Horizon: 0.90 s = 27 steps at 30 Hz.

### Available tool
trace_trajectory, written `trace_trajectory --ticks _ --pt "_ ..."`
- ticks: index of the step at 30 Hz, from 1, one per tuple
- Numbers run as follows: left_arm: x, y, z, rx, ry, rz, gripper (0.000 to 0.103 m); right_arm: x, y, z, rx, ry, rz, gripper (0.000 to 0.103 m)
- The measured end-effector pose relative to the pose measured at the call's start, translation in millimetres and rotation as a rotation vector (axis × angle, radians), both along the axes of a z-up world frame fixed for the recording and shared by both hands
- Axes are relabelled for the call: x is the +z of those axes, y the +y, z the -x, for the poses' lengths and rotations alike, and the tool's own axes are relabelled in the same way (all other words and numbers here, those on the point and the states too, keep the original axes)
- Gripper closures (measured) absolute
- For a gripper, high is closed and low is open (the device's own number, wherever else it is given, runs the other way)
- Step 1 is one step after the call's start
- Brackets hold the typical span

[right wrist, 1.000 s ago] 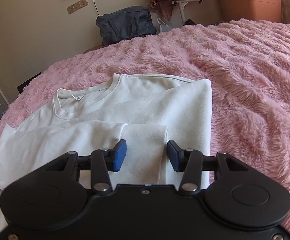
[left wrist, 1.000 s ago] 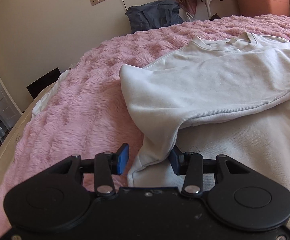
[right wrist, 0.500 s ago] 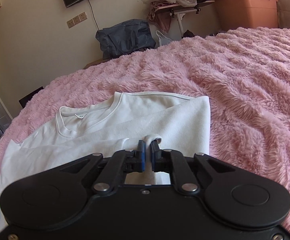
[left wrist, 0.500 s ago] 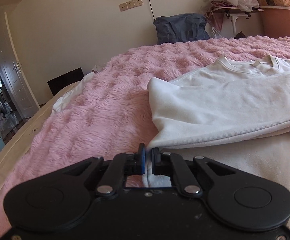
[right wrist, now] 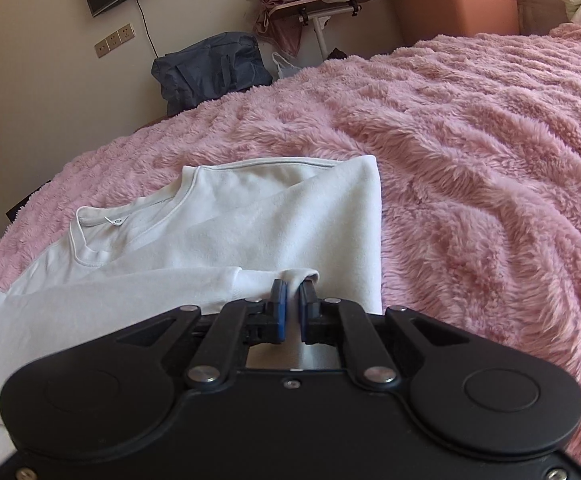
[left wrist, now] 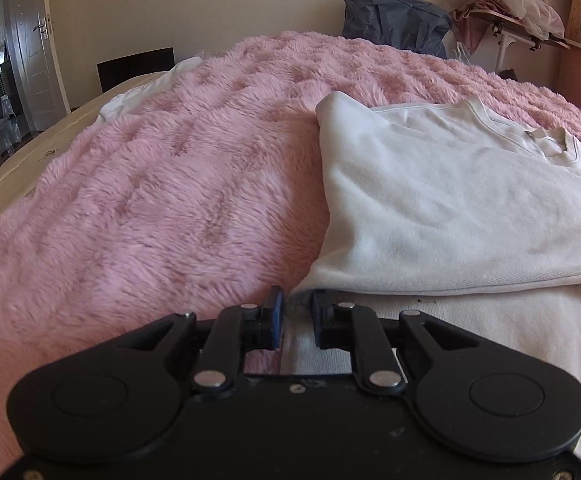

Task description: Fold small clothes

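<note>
Lengthwise, white sweatshirt [right wrist: 250, 232], collar toward far wall.

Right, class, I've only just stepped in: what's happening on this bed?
A person with a gripper in each hand is folding a white sweatshirt on a pink fluffy blanket. The right gripper is shut on a pinch of its fabric. The left gripper has its jaws opening, with the sweatshirt's edge between them. Both sleeves already lie folded across the body.

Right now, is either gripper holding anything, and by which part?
The right gripper is shut on the white shirt, pinching a raised fold at its near hem. The left gripper straddles the shirt's near corner edge; its jaws are opening, pads clear of the cloth.
</note>
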State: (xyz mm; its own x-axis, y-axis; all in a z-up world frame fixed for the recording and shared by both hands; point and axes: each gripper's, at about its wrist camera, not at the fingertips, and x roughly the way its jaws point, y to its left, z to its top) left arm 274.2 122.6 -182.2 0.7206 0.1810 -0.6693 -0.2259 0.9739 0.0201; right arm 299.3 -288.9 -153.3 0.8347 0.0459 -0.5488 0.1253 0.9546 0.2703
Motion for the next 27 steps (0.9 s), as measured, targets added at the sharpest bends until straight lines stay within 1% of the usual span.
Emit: trace_trajectory --ticks 1,2,3,5,7,8,11,12,13,14,15,16,17,18,19,21,22,25,27 --pt "3.1 0.1 5.1 0.002 0.005 0.002 0.085 4.0 1.4 1.4 0.009 0.000 0.011 0.094" --pt "6.0 0.1 9.0 0.005 0.006 -0.001 0.080 8.2 1.0 3.3 0.018 0.007 0.010 0.090" --pt "11.2 0.7 15.2 0.015 -0.004 -0.002 0.077 11.8 -0.9 6.0 0.022 0.010 -0.001 0.090" --pt "23.1 1.9 30.8 0.029 -0.045 0.000 0.075 19.9 -9.6 17.7 0.040 0.001 -0.067 0.085" --pt "35.1 2.2 40.0 0.040 -0.099 -0.006 0.075 23.1 -17.1 30.5 0.047 0.000 -0.131 0.084" --pt "40.2 2.1 40.7 0.038 -0.122 -0.004 0.073 23.5 -17.8 35.7 0.055 0.005 -0.142 0.084" --pt "54.4 0.1 35.8 0.011 -0.192 0.037 0.069 21.2 -12.7 48.0 0.068 0.027 -0.107 0.084" --pt "57.3 -0.3 31.0 -0.017 -0.205 0.069 0.068 18.7 -10.5 50.9 0.077 0.038 -0.098 0.084" --pt "58.5 -1.7 25.3 -0.040 -0.215 0.094 0.067 16.2 -8.5 52.6 0.083 0.048 -0.099 0.080" --pt "58.2 -3.4 21.3 -0.056 -0.225 0.105 0.065 13.5 -7.5 53.7 0.085 0.057 -0.104 0.074" --pt "56.1 -7.4 9.7 -0.097 -0.222 0.120 0.064 10.9 -6.6 54.2 0.086 0.065 -0.110 0.072" --pt "52.9 -8.7 3.4 -0.103 -0.212 0.129 0.063 8.4 -5.6 54.6 0.087 0.068 -0.116 0.072" --pt "47.7 -10.5 -6.3 -0.105 -0.188 0.141 0.063 7.0 -5.0 54.2 0.090 0.066 -0.115 0.077" --pt "39.3 -10.3 -17.4 -0.107 -0.150 0.164 0.063 5.9 -4.2 54.3 0.084 0.062 -0.107 0.086" --pt "31.8 -9.2 -24.5 -0.079 -0.120 0.177 0.063 5.5 -4.4 54.6 0.076 0.058 -0.101 0.096" --pt "22.2 -6.0 -32.9 -0.052 -0.084 0.202 0.063 6.6 -7.7 56.7 0.070 0.053 -0.128 0.096" --pt "20.4 -5.0 -32.3 -0.043 -0.089 0.212 0.063 8.7 -9.2 59.0 0.066 0.046 -0.136 0.096" --pt "18.8 -4.2 -32.7 -0.048 -0.095 0.208 0.062 21.3 -9.6 70.5 0.068 0.004 -0.107 0.097" --pt "12.1 -2.2 -33.5 -0.050 -0.076 0.206 0.061 26.5 -8.3 76.4 0.080 -0.011 -0.087 0.097"
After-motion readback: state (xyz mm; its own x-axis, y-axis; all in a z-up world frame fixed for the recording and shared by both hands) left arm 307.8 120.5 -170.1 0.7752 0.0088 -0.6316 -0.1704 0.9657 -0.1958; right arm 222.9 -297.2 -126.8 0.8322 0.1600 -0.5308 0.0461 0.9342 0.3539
